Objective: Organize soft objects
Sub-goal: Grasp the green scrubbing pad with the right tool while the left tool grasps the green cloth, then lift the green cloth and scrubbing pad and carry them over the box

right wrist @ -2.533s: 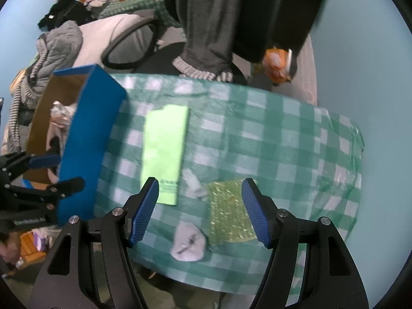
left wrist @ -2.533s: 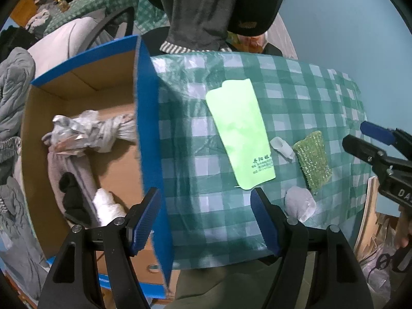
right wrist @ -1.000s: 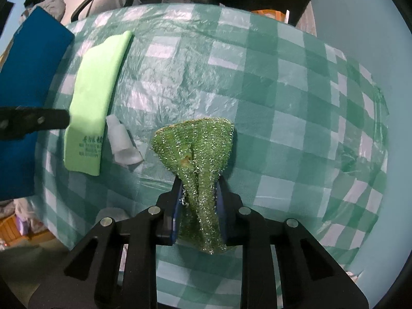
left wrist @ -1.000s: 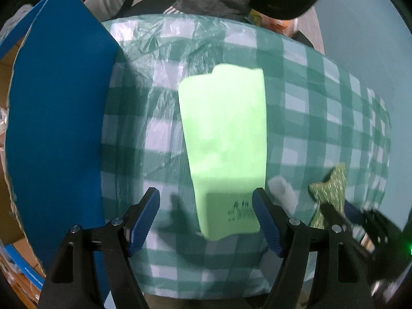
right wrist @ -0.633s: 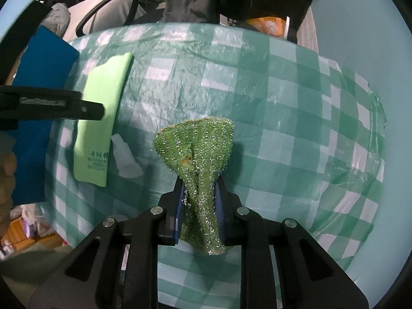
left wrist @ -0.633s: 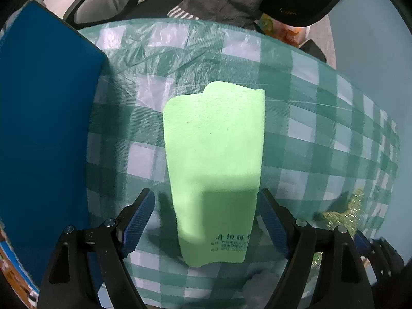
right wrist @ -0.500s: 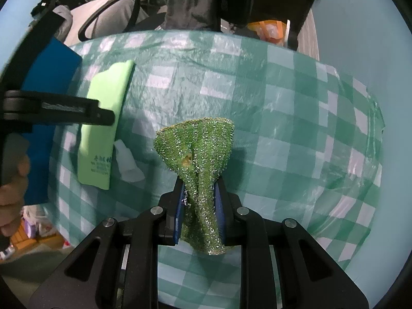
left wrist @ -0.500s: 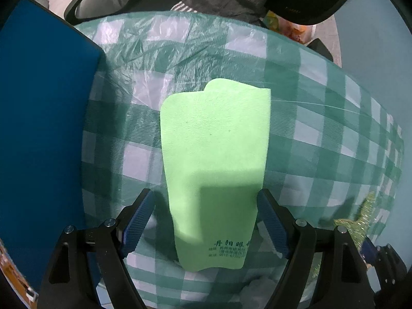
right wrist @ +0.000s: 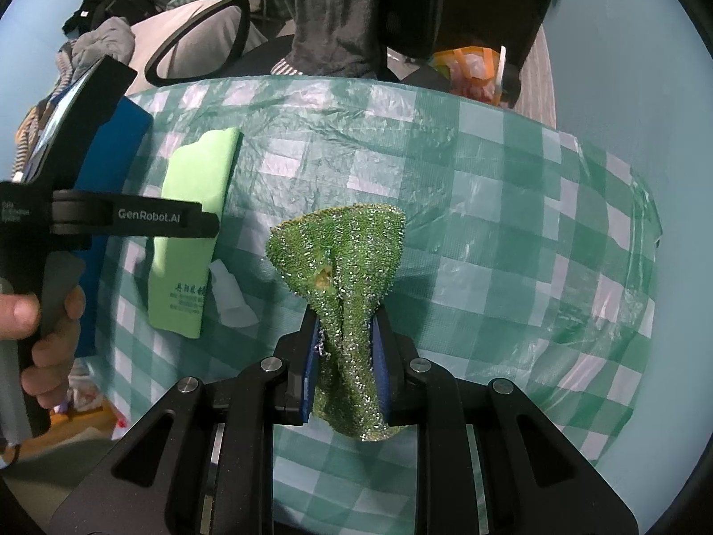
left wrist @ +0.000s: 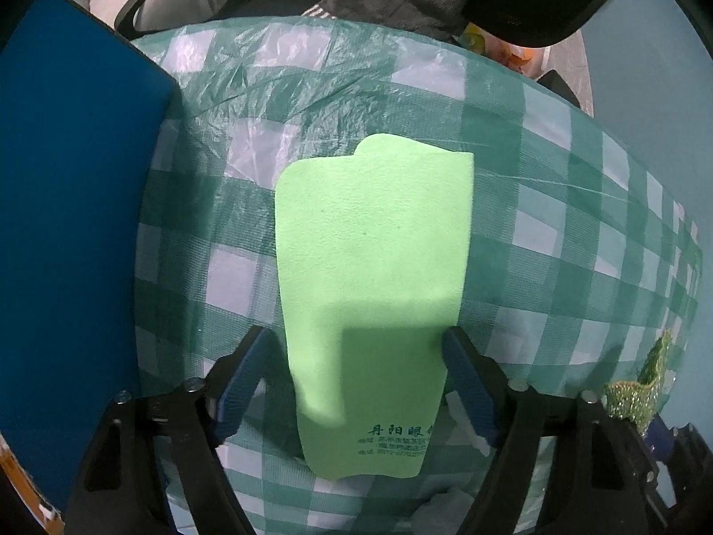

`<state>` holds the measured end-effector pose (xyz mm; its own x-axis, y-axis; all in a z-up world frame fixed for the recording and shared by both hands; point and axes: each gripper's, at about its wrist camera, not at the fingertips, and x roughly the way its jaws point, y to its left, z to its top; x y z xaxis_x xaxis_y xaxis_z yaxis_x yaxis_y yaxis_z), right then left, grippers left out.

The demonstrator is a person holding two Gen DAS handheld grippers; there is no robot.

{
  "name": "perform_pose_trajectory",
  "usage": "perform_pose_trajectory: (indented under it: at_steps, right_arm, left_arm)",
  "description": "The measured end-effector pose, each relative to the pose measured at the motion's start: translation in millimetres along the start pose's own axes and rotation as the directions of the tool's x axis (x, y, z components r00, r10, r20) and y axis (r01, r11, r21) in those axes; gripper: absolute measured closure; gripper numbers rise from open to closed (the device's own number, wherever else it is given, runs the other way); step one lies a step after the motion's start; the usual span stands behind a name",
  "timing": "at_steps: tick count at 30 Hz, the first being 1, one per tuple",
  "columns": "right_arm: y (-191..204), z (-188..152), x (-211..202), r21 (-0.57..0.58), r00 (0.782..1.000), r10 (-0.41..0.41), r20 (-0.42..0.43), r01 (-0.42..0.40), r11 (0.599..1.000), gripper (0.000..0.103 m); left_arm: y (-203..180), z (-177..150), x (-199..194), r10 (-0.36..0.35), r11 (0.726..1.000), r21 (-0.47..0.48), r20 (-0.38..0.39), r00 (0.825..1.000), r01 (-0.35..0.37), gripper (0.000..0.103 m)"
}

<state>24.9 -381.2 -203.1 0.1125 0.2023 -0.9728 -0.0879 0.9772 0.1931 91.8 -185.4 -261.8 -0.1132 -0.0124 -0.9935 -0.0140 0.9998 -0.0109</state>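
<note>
A flat light green cloth (left wrist: 370,232) with dark print lies on the green checked tablecloth (left wrist: 534,178). My left gripper (left wrist: 356,347) points straight down over the cloth's near half. Its blue pads (left wrist: 249,370) straddle the cloth's two long edges and the jaws are closing, with the pads not pressing on it. My right gripper (right wrist: 345,325) is shut on a glittery green scrub cloth (right wrist: 343,245), which bunches between the pads and fans out above them, off the table. The same scrub cloth (left wrist: 646,383) shows at the lower right of the left wrist view.
The blue wall of a cardboard box (left wrist: 75,223) stands along the table's left side. A small crumpled white piece (right wrist: 229,294) lies just right of the light green cloth (right wrist: 196,205). A person's hand (right wrist: 49,334) holds the left gripper. A chair and piled clothes sit beyond the table.
My left gripper moved from beside the box to low over the light green cloth and now straddles it. My right gripper closed on the scrub cloth and raised it off the table.
</note>
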Motion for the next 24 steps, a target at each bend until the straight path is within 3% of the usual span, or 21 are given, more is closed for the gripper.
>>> perform_pose_trajectory:
  at_steps: [8, 11, 13, 14, 18, 24]
  right_arm:
    - [-1, -1, 0, 0.023, 1.000, -0.006, 0.001, 0.006, 1.000, 0.083]
    - [-2, -2, 0, 0.030, 1.000, -0.004, 0.003, 0.004, 1.000, 0.083]
    - [-2, -2, -1, 0.033, 1.000, -0.005, 0.005, 0.005, 0.999, 0.083]
    - [-1, -3, -1, 0.034, 1.000, -0.005, 0.006, 0.004, 0.999, 0.083]
    - [-1, -3, -2, 0.036, 1.000, -0.006, 0.010, 0.005, 0.999, 0.083]
    - [2, -4, -8, 0.033, 1.000, -0.005, 0.023, 0.005, 0.999, 0.083]
  left_arm:
    - [-7, -5, -4, 0.000, 0.999, 0.035, 0.005, 1.000, 0.000, 0.049]
    - [-7, -6, -6, -0.006, 0.999, 0.049, 0.006, 1.000, 0.006, 0.068]
    - [-6, -4, -6, -0.018, 0.998, 0.053, 0.002, 1.000, 0.018, 0.089]
    - [-5, -4, -5, -0.028, 0.998, 0.053, -0.004, 1.000, 0.028, 0.093]
    - [0, -7, -6, -0.050, 0.997, 0.058, -0.005, 0.999, 0.051, 0.099]
    - [12, -19, -16, -0.089, 0.994, 0.059, 0.012, 0.996, 0.088, 0.100]
